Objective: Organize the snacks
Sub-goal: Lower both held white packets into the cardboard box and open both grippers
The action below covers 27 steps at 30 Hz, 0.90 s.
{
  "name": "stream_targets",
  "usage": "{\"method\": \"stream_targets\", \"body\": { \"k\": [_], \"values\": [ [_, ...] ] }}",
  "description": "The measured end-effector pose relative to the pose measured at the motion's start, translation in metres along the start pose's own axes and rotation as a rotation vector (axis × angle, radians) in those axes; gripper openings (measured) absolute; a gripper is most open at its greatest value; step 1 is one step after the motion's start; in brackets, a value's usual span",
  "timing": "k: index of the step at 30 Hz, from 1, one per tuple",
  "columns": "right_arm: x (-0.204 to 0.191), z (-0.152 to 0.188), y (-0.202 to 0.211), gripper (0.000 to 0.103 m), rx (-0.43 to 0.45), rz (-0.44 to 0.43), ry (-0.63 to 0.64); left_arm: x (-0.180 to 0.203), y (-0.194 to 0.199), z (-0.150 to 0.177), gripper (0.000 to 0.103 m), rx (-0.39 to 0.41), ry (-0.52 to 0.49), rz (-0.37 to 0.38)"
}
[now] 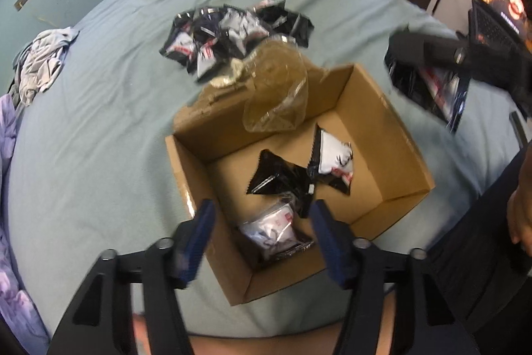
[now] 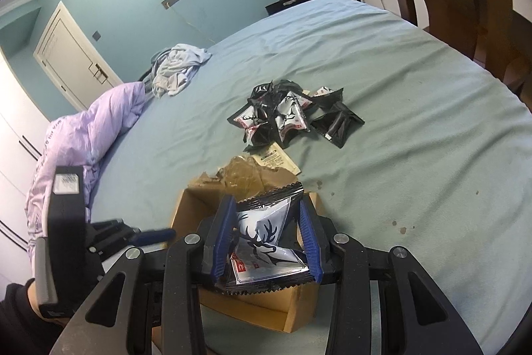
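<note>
Right tongs [image 2: 266, 233] clamped on a deer-print snack packet [image 2: 262, 242], held over the cardboard box [image 2: 289, 311]. Left tongs [image 1: 262, 238] apart, nothing between them, above the box's near corner. Three packets [image 1: 282, 178] lie in the box. Loose pile of packets [image 1: 232, 32] on the bed [image 1: 99, 122] beyond it.

Cardboard box [image 1: 382, 135]: matt brown corrugated board, raw torn edge at 12 o'clock. Snack packets [image 1: 279, 178]: glossy black-and-white foil, serrated seams; the loose pile [image 2: 289, 118] looked alike. Clear film [image 1: 279, 88]: thin, shiny, crinkled plastic. Bedsheet [image 2: 399, 62]: matt teal woven cloth, faintly creased. Right gripper [image 2: 267, 235]: matt black plastic, ribbed blue pads [image 2: 222, 238], bright metal pins. Quilt [image 2: 83, 135] at 9 o'clock: lilac, soft sheen.
</note>
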State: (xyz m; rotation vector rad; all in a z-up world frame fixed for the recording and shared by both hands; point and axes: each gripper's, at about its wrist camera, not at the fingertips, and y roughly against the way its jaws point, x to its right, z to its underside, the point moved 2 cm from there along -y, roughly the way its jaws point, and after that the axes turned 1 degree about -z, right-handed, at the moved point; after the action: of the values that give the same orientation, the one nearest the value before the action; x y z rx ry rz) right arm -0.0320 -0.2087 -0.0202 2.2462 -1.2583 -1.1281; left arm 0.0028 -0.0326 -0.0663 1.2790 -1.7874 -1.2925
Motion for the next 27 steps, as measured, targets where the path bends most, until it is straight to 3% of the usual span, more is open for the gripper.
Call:
{"method": "stream_targets", "body": {
  "k": [3, 12, 27],
  "values": [
    [-0.002, -0.001, -0.003, 0.037, -0.009, -0.004, 0.007, -0.008, 0.011, -0.004, 0.082, 0.057, 0.045, -0.001],
    [-0.026, 0.005, -0.016, 0.037, -0.047, 0.046, 0.127, -0.029, 0.03, -0.014, 0.086, 0.179, 0.116, -0.133],
    [-0.037, 0.012, -0.057, 0.038, -0.253, 0.037, 0.165, -0.041, 0.022, -0.011, 0.09, 0.133, 0.164, -0.115]
  ]
}}
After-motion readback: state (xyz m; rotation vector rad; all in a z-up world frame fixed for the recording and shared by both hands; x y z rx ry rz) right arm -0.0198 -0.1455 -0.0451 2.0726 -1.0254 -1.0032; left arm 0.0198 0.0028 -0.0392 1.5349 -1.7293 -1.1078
